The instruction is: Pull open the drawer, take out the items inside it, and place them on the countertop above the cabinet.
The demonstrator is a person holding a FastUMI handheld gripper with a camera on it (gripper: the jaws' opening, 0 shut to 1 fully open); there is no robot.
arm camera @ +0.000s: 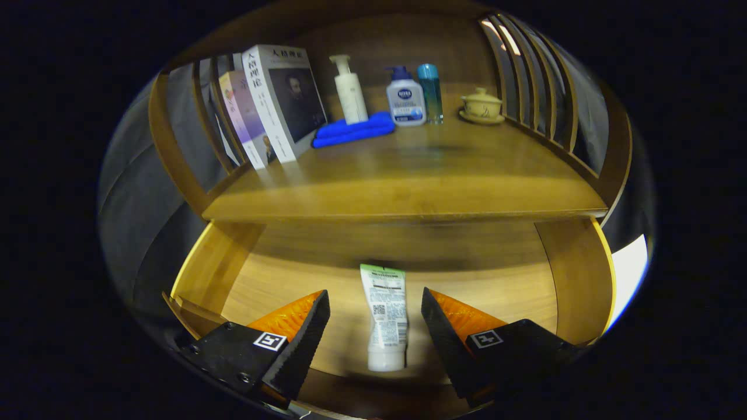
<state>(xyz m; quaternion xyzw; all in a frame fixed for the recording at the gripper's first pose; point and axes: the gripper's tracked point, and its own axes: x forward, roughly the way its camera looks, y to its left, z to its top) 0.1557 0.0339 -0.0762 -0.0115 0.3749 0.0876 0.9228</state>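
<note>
The tall book (280, 99) says 人格理论 down its spine and on its front. It stands well left of the pump bottle (405, 104), whose label has a brand name. Nearer than the bottle, the tube (386, 315) has tiny print and a square code, too small to read. It lies between the wide-apart fingers (297, 344) of the gripper (375, 296), each with a square sign

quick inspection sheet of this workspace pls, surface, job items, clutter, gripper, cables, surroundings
surface: wooden countertop, bare front half
job's things: drawer pulled open; white tube lying flat inside
clutter: books, blue cloth, pump bottle, blue-capped pump bottle, teal bottle, lidded cup on a saucer, all at the back of the countertop
grippers: hand-held gripper open, fingers either side of the tube, not touching
cables: nothing seen
surroundings: slatted wooden side rails
</note>
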